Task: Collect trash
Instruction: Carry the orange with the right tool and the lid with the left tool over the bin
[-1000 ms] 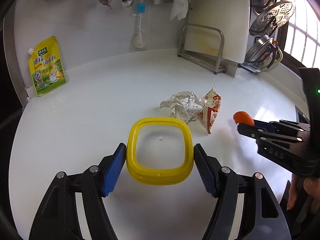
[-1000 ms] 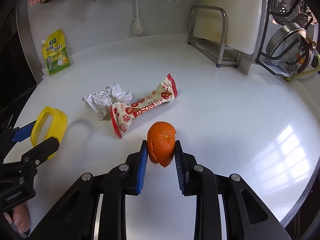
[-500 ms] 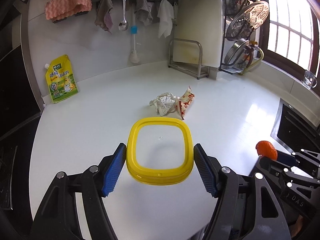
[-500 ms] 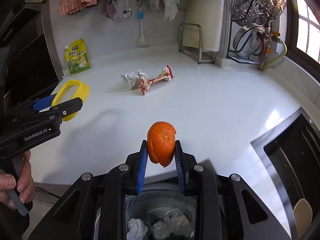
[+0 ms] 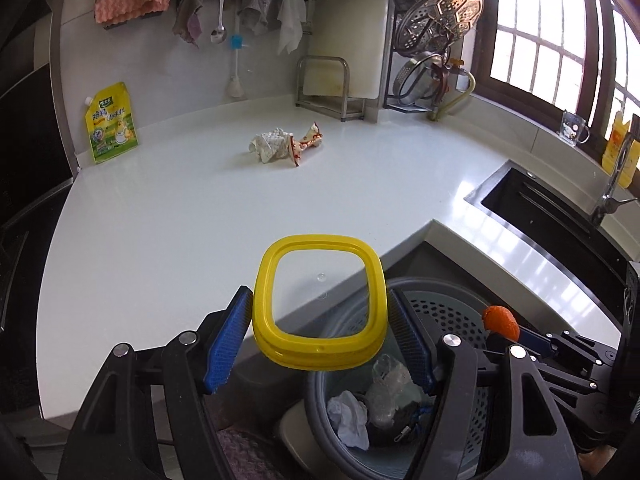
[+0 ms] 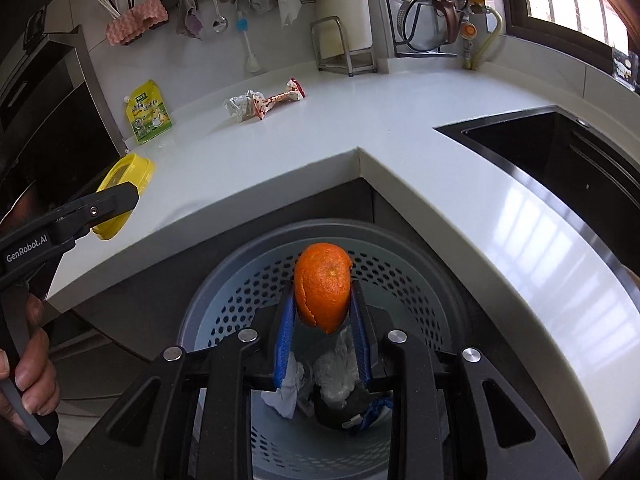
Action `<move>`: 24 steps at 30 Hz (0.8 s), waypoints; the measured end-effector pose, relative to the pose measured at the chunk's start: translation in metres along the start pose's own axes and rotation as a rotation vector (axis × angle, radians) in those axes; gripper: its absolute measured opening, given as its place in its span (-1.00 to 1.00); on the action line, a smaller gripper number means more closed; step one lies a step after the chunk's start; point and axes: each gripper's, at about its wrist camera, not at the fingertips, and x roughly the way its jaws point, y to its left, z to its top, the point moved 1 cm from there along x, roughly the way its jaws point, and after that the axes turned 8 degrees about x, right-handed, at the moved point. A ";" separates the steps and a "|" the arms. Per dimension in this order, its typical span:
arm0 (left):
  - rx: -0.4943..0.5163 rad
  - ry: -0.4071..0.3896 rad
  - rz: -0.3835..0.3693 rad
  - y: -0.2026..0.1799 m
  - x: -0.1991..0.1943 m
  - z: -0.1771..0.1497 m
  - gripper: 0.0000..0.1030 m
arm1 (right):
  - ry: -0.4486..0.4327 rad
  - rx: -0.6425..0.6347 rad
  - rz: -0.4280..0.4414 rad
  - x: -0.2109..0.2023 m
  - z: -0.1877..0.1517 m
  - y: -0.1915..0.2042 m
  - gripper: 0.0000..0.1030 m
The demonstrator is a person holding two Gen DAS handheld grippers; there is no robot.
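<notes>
My left gripper [image 5: 320, 316] is shut on a yellow-rimmed clear lid [image 5: 318, 354], held at the counter's front edge, partly over a grey perforated trash bin [image 5: 448, 312]. My right gripper [image 6: 323, 320] is shut on an orange peel [image 6: 323, 286] and holds it above the open bin [image 6: 224, 308], which contains paper and plastic scraps. A crumpled paper [image 5: 269, 143] and a red-and-white snack wrapper [image 5: 305, 145] lie together on the white counter far behind; both also show in the right wrist view, the paper [image 6: 241, 105] beside the wrapper [image 6: 280, 98].
A yellow pouch [image 5: 110, 122] leans on the back wall at the left. A cutting-board rack [image 5: 328, 88] and a pot rack [image 5: 432, 60] stand at the back. A dark sink [image 5: 560, 208] is set in the counter at the right. The bin stands on the floor below the counter's corner.
Both grippers have pulled back from the counter and now hang over the trash bin. The peel and the lid are still held. The paper and wrapper have not moved.
</notes>
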 end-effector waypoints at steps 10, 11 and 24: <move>0.019 0.050 -0.032 -0.040 -0.001 -0.031 0.30 | -0.005 0.020 0.025 -0.019 -0.023 -0.015 -0.50; 0.024 0.054 -0.033 -0.043 0.000 -0.033 0.30 | -0.004 0.019 0.024 -0.019 -0.024 -0.016 -0.50; 0.033 0.101 -0.029 -0.049 0.014 -0.045 0.31 | 0.058 0.054 0.028 -0.003 -0.036 -0.029 -0.47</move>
